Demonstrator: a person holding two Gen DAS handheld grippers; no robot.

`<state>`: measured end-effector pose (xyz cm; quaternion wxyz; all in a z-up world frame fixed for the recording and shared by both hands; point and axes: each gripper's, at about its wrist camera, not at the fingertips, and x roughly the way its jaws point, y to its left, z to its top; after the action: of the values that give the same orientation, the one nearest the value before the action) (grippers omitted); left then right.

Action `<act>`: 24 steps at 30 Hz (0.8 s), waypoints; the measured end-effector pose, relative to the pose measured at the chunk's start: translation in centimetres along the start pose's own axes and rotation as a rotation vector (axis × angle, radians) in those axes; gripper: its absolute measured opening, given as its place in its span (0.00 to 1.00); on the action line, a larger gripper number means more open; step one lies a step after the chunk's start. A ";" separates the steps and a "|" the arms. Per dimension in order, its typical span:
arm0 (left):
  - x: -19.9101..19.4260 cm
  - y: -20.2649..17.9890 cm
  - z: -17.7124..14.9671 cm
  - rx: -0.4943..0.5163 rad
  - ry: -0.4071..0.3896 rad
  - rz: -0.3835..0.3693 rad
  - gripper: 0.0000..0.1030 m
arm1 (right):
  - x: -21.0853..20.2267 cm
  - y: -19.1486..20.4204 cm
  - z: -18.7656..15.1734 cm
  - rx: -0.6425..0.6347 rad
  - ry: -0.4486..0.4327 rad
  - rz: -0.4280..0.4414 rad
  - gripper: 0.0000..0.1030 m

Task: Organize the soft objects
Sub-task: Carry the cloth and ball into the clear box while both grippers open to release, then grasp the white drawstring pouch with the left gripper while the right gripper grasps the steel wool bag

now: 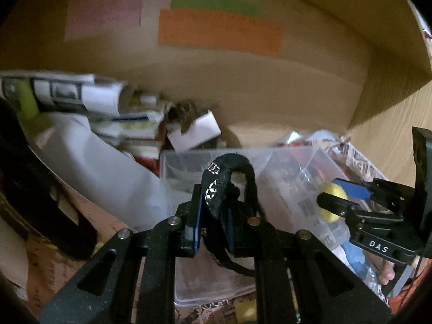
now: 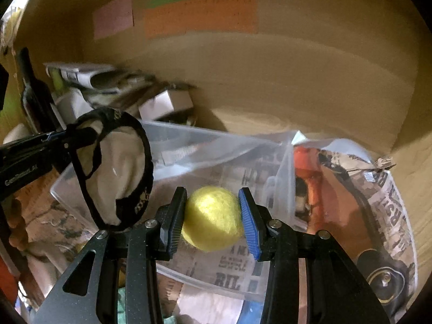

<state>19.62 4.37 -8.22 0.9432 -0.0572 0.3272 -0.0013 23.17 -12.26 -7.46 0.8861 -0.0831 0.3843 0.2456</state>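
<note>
My left gripper [image 1: 214, 217] is shut on a black fabric band [image 1: 229, 174] with white lettering; in the right wrist view the band [image 2: 140, 145] hangs as a loop from that gripper [image 2: 67, 140] at the left. My right gripper [image 2: 212, 218] is shut on a yellow felt ball [image 2: 212, 217], held between its black and blue pads. In the left wrist view the same gripper [image 1: 330, 198] with the ball [image 1: 330, 202] shows at the right. Both grippers hover over a clear plastic container [image 2: 216, 156], whose rim [image 1: 189, 154] shows beyond the band.
A tall cardboard wall [image 1: 243, 86] with pink, green and orange paper labels [image 1: 218, 31] stands behind. Rolled papers and small boxes [image 1: 81, 94] pile at the back left. A printed newspaper-pattern bag [image 2: 378, 216] lies right of the container. A wooden surface [image 2: 413, 167] shows at the far right.
</note>
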 end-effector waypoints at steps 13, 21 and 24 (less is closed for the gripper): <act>-1.0 -0.1 -0.3 0.014 0.019 -0.014 0.57 | 0.0 0.6 0.2 -0.030 0.017 -0.009 0.56; -5.0 -0.7 -0.1 0.036 -0.053 -0.015 0.69 | -3.8 0.9 0.6 -0.026 -0.087 -0.022 0.70; -6.6 -1.1 -0.1 0.044 -0.082 -0.015 0.75 | -5.7 1.2 0.5 -0.026 -0.131 -0.023 0.73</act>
<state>14.42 3.51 -4.12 0.9569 -0.0386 0.2875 -0.0132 19.59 -13.12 -2.93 0.9108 -0.0826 0.3215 0.2454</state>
